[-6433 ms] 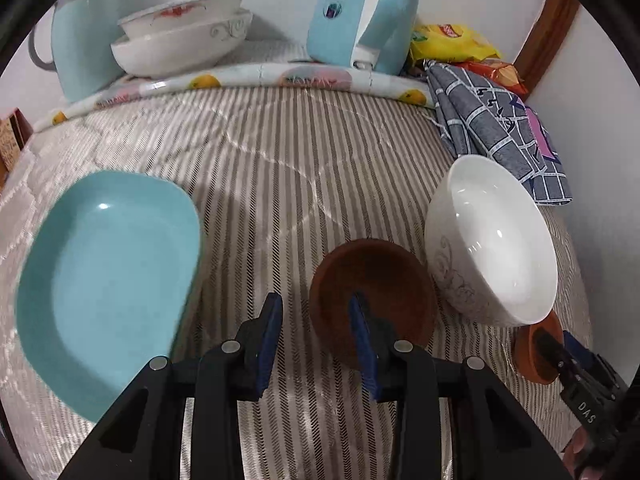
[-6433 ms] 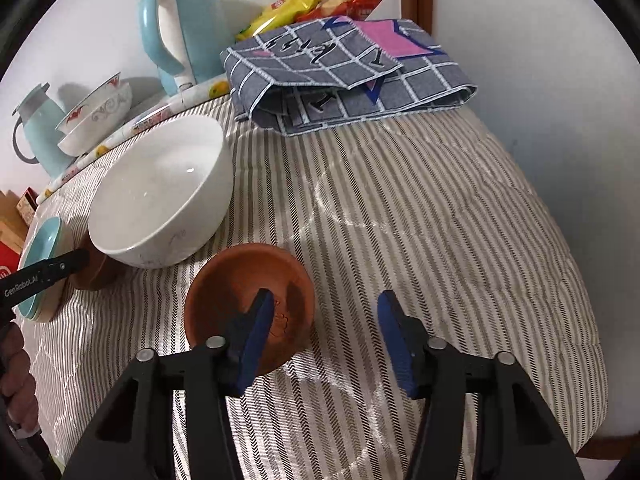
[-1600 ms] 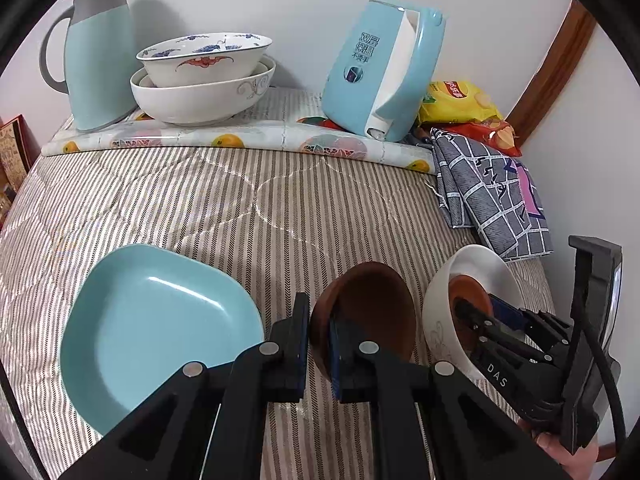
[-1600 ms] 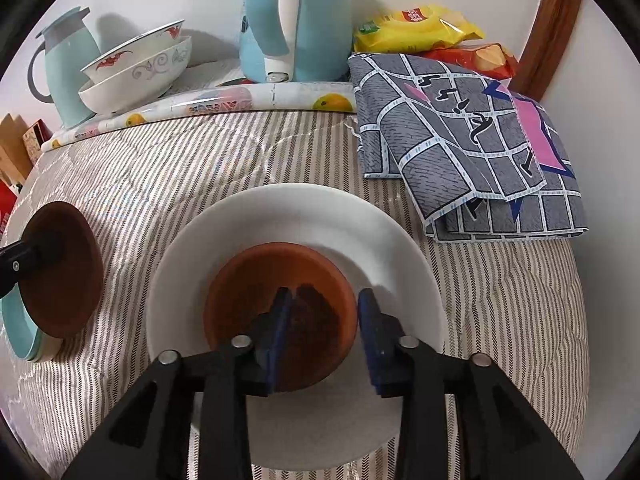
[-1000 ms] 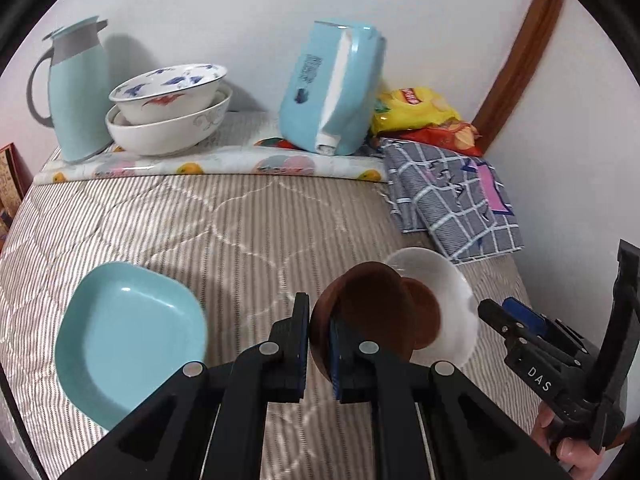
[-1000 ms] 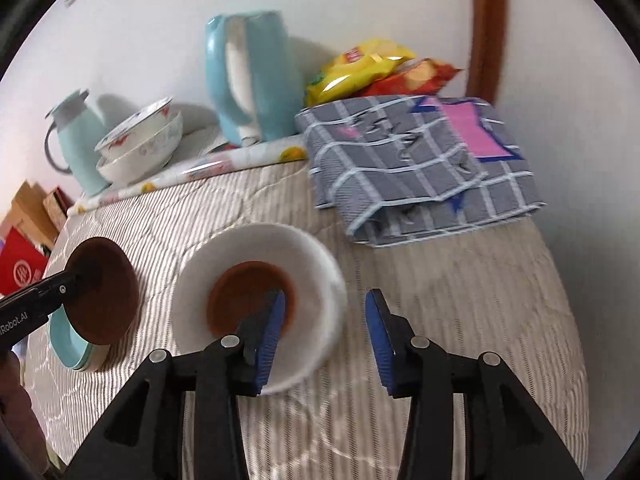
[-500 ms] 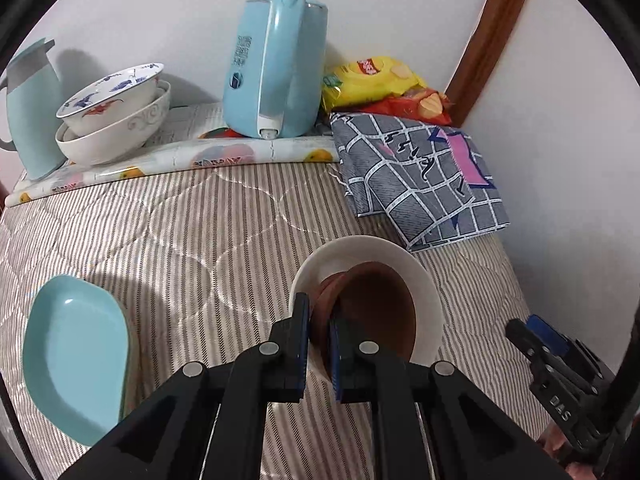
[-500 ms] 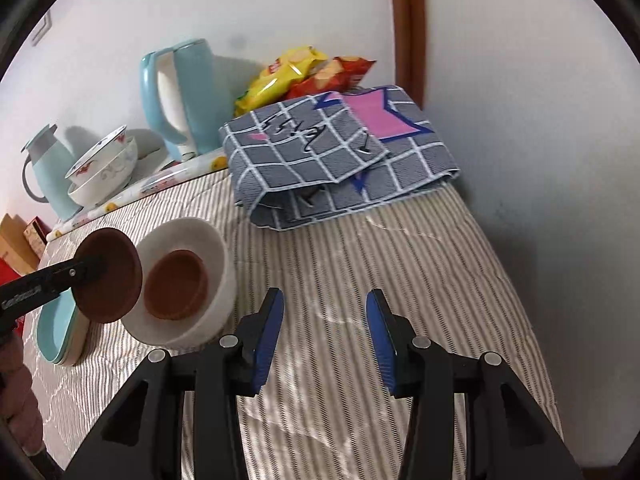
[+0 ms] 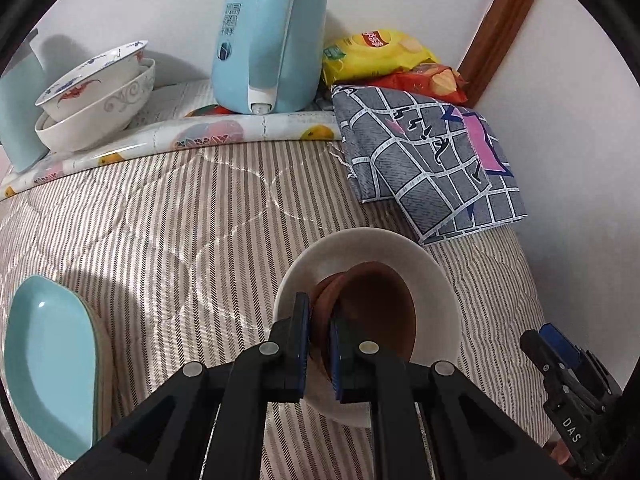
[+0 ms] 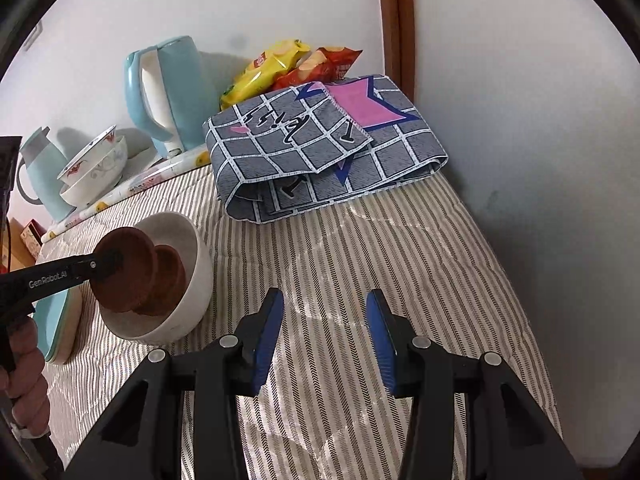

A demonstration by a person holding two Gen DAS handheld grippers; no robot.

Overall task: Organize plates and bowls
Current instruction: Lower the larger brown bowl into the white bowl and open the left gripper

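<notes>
Nesting is mostly done on your right side of the bed. Your left gripper [image 9: 319, 336] is clamped on the rim of a dark brown dish [image 9: 374, 308], held tilted over the white bowl [image 9: 436, 280], partly inside it. A second brown dish [image 10: 170, 280] already sits in that bowl, and the held one overlaps it; whether they touch you can't tell from either view. Your right gripper [image 10: 325, 338] has its jaws apart with nothing between them, hovering over bare striped quilt [image 10: 360, 248], well clear of the bowl.

Left to do, judging from this: release the held dish so it settles on the other one. After that the teal plates [image 9: 44, 356] remain near the left edge, well apart from the bowl. The two patterned bowls [image 9: 96, 100] at the back are already nested beside the blue kettle [image 9: 268, 40]; you may or may not need to move them.

Hard to read: the teal plates look like a stack of two or more, but the count is unclear in both views. Your left gripper's body covers the white bowl's near rim. The held dish hides most of the lower one in the left view. Only your left hand [image 10: 24, 376] shows, at the frame edge.
</notes>
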